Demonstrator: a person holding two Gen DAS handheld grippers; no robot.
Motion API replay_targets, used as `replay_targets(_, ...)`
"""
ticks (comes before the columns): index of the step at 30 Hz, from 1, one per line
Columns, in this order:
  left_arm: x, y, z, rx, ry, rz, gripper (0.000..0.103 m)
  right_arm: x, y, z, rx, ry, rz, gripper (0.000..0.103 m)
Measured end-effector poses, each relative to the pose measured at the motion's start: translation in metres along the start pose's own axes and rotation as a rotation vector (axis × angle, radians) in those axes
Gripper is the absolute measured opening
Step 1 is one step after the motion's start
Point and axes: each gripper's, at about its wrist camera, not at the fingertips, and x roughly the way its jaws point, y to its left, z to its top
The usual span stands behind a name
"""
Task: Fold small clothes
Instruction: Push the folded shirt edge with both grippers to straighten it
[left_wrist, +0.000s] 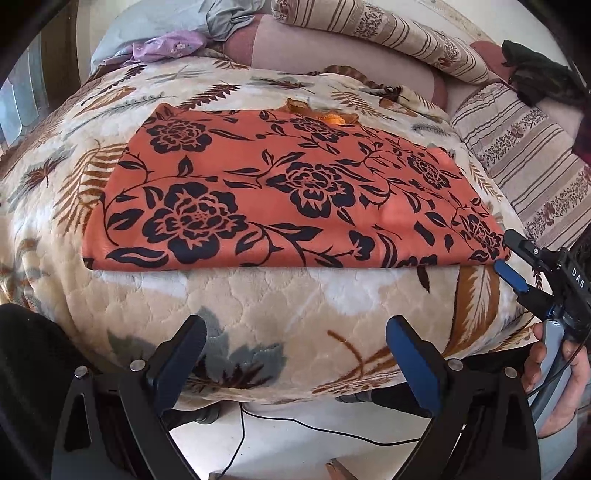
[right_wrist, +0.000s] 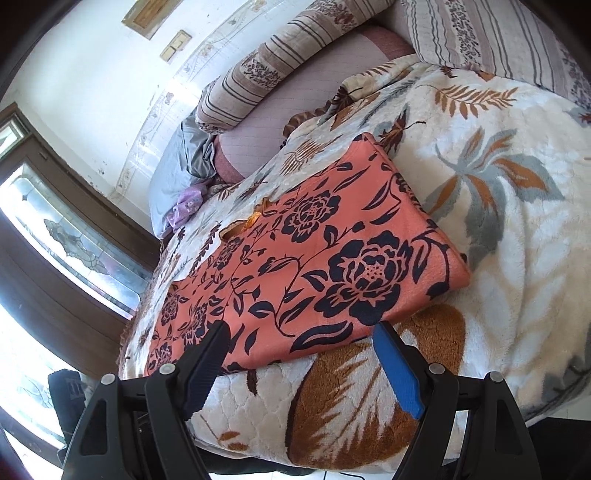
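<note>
The orange garment (left_wrist: 288, 192), printed with black roses and leaves, lies flat on the bed's plush leaf-patterned blanket (left_wrist: 258, 302), already doubled into a broad rectangle whose long axis runs from the person's left to right, with its near folded edge parallel to the bed's front. The right claw (left_wrist: 511, 260) is by far the nearer: in the left wrist view its fingers stand parted around the garment's near right corner, one black finger above the cloth and the blue-padded one below the edge, not visibly pinching. From the right wrist view the same claw (right_wrist: 306, 354) is spread wide, the garment's edge lying between its tips and stretching away ahead of it. The left claw (left_wrist: 295, 350) hangs open and empty over bare blanket, well short of the near edge and roughly opposite its middle, so the cloth lies forward of it. The surface looks smooth, with a small puckered bit of orange trim at the far edge, near a striped cushion (left_wrist: 517, 147). The next fold likely turns on lifting that right corner leftward along the long axis.
</note>
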Motion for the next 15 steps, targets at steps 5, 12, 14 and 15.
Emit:
replay_targets(5,-0.003,0.0,0.008,0.037,-0.045,0.031,0.098,0.0,-0.027,0.0,0.164,0.014,0.063,0.082)
replay_targets(12,0.01,-0.01,0.044,0.073,-0.096,0.105,0.098,0.002,-0.064,0.009,0.405,-0.013,0.121,0.082)
replay_targets(14,0.013,-0.012,0.053,0.077,-0.104,0.123,0.098,0.004,-0.071,0.013,0.449,-0.019,0.12,0.082)
replay_targets(15,0.014,-0.013,0.056,0.076,-0.106,0.117,0.098,0.006,-0.073,0.016,0.469,-0.016,0.117,0.082)
